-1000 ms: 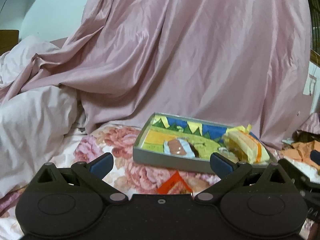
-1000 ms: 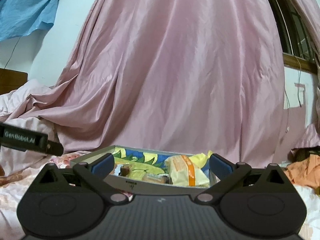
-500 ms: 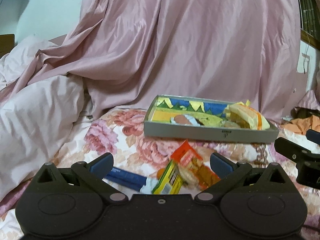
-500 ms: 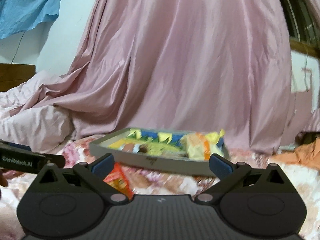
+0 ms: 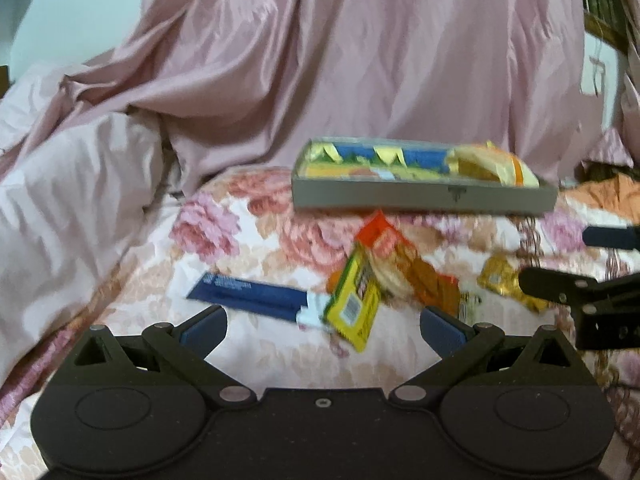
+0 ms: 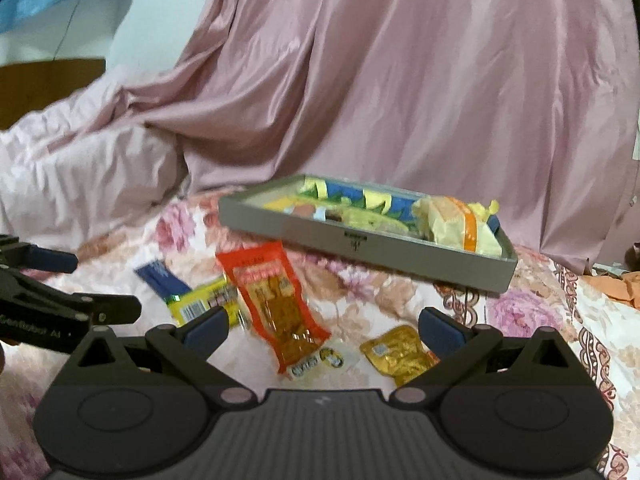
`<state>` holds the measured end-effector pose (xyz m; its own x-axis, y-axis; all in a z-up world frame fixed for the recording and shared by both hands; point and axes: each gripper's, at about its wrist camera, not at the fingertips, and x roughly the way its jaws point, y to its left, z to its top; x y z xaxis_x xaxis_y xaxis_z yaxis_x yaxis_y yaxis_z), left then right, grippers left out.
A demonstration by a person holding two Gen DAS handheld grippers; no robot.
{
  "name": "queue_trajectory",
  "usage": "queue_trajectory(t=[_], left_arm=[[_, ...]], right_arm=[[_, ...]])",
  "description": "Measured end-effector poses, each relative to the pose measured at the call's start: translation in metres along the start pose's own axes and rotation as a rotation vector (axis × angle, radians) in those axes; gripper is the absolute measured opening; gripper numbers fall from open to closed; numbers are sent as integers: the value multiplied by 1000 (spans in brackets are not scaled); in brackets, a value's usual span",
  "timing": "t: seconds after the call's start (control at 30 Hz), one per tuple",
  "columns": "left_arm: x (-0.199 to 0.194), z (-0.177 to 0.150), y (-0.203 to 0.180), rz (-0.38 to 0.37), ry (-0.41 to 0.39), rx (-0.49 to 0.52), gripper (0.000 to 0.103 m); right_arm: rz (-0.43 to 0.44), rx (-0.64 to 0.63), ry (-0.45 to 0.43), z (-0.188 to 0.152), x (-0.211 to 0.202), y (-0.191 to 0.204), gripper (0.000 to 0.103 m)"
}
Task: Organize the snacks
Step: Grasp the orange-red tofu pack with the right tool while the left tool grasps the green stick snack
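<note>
Left gripper point(image 5: 323, 322): we see its fingers spread wide and holding nothing, hovering above the floral bedspread point(image 5: 248, 352); it also shows at 9 o'clock in the right wrist view.
Right gripper point(image 6: 323, 324): we find its fingers released as well, nothing between them; its black tips enter the left wrist view at 3 o'clock.
Grey tray point(image 6: 400, 254): we place it at 12 o'clock from both grippers, flat on the bedspread, in front of the pink drape point(image 6: 400, 80).
Tray contents: we see a pale yellow packet with an orange band point(image 6: 460, 226) at its right end, and smaller wrapped pieces at 9 o'clock of it, too blurred to tell.
Red-orange packet point(image 6: 276, 304): we see it lying loose between tray and right gripper, at about 11 o'clock of that gripper.
Yellow-green packet point(image 6: 200, 304): just at 9 o'clock of the red-orange one, touching it.
Blue packet point(image 5: 248, 294): at 9 o'clock of the yellow-green one, flat.
Gold packet point(image 6: 398, 354): near the right finger of the right gripper, at 2 o'clock.
</note>
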<state>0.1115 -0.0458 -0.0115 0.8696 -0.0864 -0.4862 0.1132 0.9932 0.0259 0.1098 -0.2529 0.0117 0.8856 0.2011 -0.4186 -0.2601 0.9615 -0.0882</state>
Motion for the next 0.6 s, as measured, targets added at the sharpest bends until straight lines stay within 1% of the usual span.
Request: queue_trajectory(t=[0.17,0.27,0.33,0.4,0.53,0.6], left_arm=[[10,-15,-5,-11,53,51,102],[18,-22,-4,-8,78,55,102],[22,-24,-1,-10,94,33,102],[28,-24,4,-14,113,-11,102],[34,-27,14,-12,112,-109,102],[37,-27,18,-21,116,-126,102]], right_arm=[[-27,-19,85,-6,13,1,103],[-27,-14,129,-9,21,0,103],[-23,-16,163,-11,26,0,103],[-18,-28,197,-12,33,1,103],[-10,-69,259,-17,44,6,103],[0,-90,279,-18,47,8,103]])
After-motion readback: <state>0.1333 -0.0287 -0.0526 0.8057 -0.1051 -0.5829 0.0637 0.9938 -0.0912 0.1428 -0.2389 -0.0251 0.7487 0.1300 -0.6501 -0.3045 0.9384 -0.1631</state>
